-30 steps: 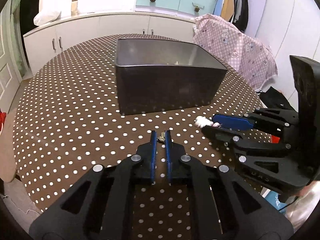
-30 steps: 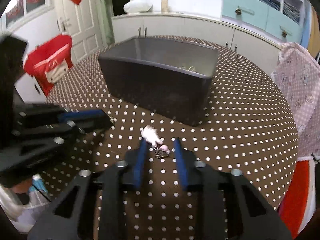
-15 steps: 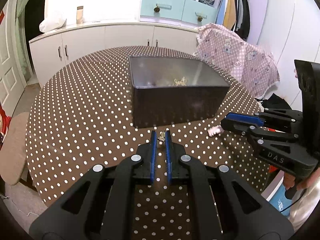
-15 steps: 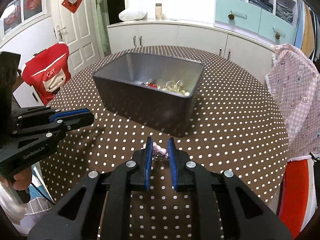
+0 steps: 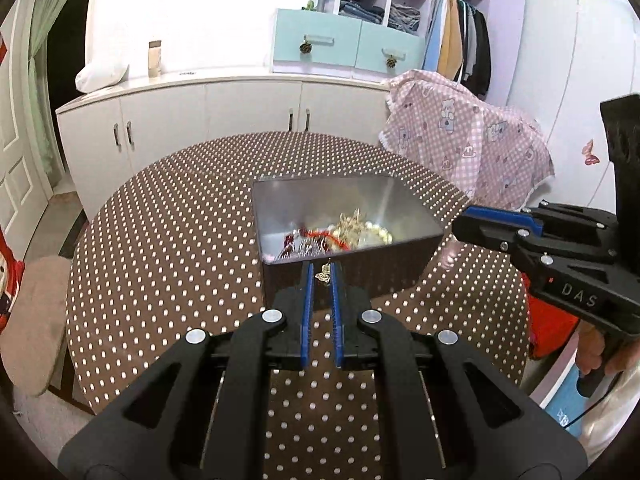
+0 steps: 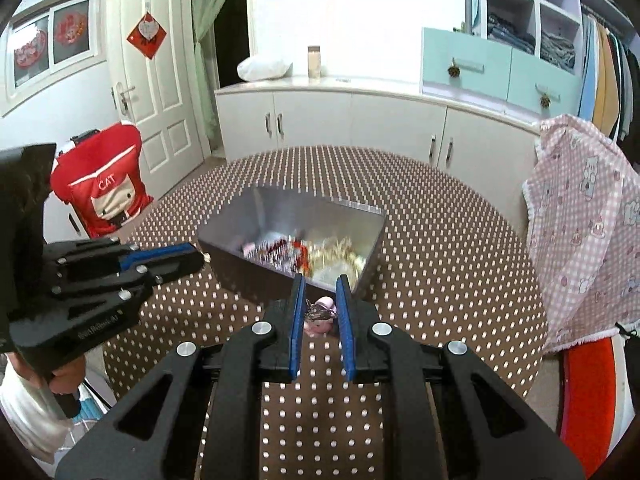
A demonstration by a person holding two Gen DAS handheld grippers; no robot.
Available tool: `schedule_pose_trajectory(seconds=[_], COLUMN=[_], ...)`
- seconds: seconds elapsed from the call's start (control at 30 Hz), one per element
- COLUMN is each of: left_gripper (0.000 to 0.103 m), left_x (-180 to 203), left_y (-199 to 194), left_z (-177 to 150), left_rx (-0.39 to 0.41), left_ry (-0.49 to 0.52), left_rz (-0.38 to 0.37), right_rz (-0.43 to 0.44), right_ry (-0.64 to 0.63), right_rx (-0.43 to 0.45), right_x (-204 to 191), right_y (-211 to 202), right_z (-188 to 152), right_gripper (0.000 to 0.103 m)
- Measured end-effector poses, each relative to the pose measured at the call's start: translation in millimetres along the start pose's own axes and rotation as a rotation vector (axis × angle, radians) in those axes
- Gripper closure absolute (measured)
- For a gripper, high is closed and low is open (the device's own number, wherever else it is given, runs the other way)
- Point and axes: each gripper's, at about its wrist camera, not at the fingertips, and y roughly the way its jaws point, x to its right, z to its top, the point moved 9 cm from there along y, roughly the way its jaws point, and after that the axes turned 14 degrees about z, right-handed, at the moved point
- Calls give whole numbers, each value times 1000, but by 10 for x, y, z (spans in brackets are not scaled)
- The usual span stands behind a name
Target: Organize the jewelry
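A dark metal box (image 5: 412, 200) (image 6: 236, 240) stands on the dotted table and holds a heap of gold, red and silver jewelry (image 5: 352, 232) (image 6: 320, 254). My left gripper (image 5: 322, 270) is shut on a small gold trinket (image 5: 323, 277), held above the table just before the box's near wall. My right gripper (image 6: 320, 286) is shut on a pink and white charm with a metal clasp (image 6: 320, 316), raised near the box's right corner. Each gripper also shows in the other's view, the right one (image 5: 460, 224) and the left one (image 6: 200, 258).
The round table with a brown polka-dot cloth (image 5: 160, 240) (image 6: 440, 248) has its edge close on all sides. A pink checked cloth (image 5: 472, 148) drapes over a chair at the right. A red bag (image 6: 104, 188) hangs on a chair at the left. White cabinets (image 5: 200, 120) line the back.
Both grippers have risen from the table with their pieces, and the right one closed on the charm. The inside of the box and its jewelry have come into view.
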Motion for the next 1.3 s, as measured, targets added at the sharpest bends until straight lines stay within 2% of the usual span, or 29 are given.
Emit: schedule_pose_trajectory(seconds=[0.2,0.5,0.57,0.6,0.63,0.67,0.7,0.77,1.3], left_gripper=[94,94,93,91,73,57,30,30,30], left_x=[19,14,10,-17,-36,-59,-100,-152,-181], left_y=[-19,17,39,79,105,121,122,81,70], left_z=[202,327,338,321,306,289,295,314,274], left_rx=[29,45,43,16,-1,-11,2,40,16], left_ry=[0,-10,-19,-26,-30,-36,-49,-60,-47], left_rz=[-3,-3,-9,0,5,10,21,36,66], right_rz=[5,19,21,20,13,7,0,-3,-18], right_ry=[3,-14,-11,-4,0,-1,-3,2,44], right_rx=[13,23,18,19,25,33,38,39,7], right_x=[33,-2,4,14,27,41,48,79,193], right_y=[43,83,79,68,50,34,18,3,-21], right_z=[196,371,383,391,396,405,410,404,204], right_gripper=[89,88,83,69,52,48,47,47,47])
